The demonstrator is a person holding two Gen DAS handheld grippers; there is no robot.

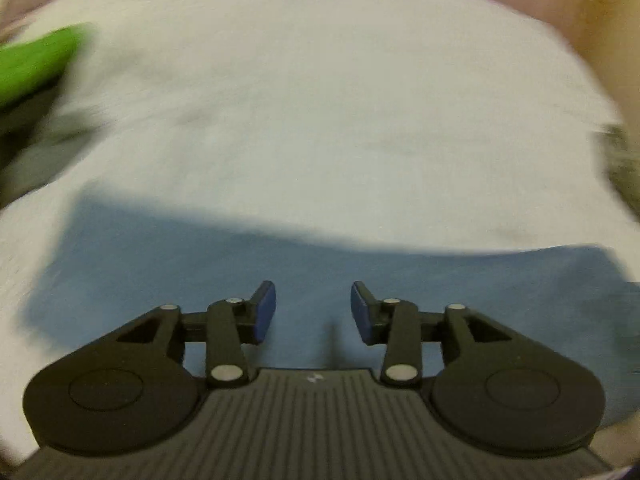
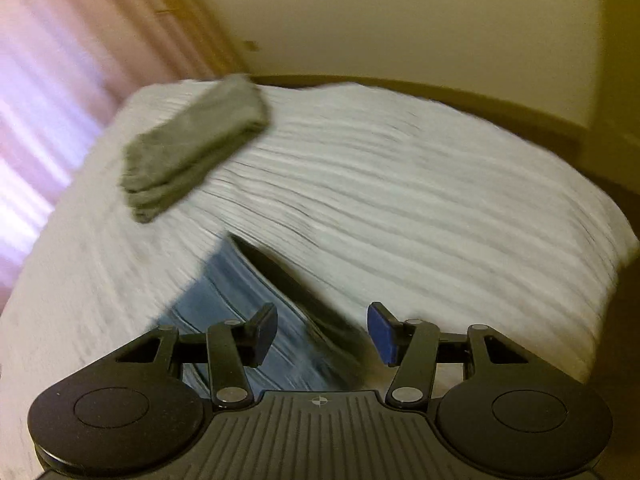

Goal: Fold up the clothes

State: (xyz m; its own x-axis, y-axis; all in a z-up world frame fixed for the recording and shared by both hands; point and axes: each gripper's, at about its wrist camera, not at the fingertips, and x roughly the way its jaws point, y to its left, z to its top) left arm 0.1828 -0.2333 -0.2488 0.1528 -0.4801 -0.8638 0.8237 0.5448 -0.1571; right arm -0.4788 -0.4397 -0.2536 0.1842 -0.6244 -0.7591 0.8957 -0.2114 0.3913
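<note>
Already one grey garment [image 2: 192, 148] sits folded in a neat stack at the far left corner of the bed [image 2: 400, 184], so part of the job looks done. Blue garment [image 1: 320, 264] is the one in hand now: it lies flat on the white cover at the near edge, right under both cams. In the left wrist view it shows as a broad blue panel w/ a straight far edge, which reads like a fold laid down, but how many folds it has had I can't tell, too much blur. In the right wrist view its edge runs diagonally w/ a dark shadow or crease beside it. Green thing [image 1: 36, 64] at far left of the left view is blurred, can't say what it is. My guess: blue piece needs at least another fold or a move to the grey stack, and whether more clothes wait off-frame isn't visible.

Left gripper [image 1: 313, 312]: jaws apart approx. halfway, nothing between the pads, blue cloth lies below them, not pinched. It's released.

Right gripper [image 2: 322, 334]: also parted, mid-width, empty gap; blue cloth and its shadowed edge lie below and beyond the tips, no contact that I can make out. Both look let go of the garment.
</note>
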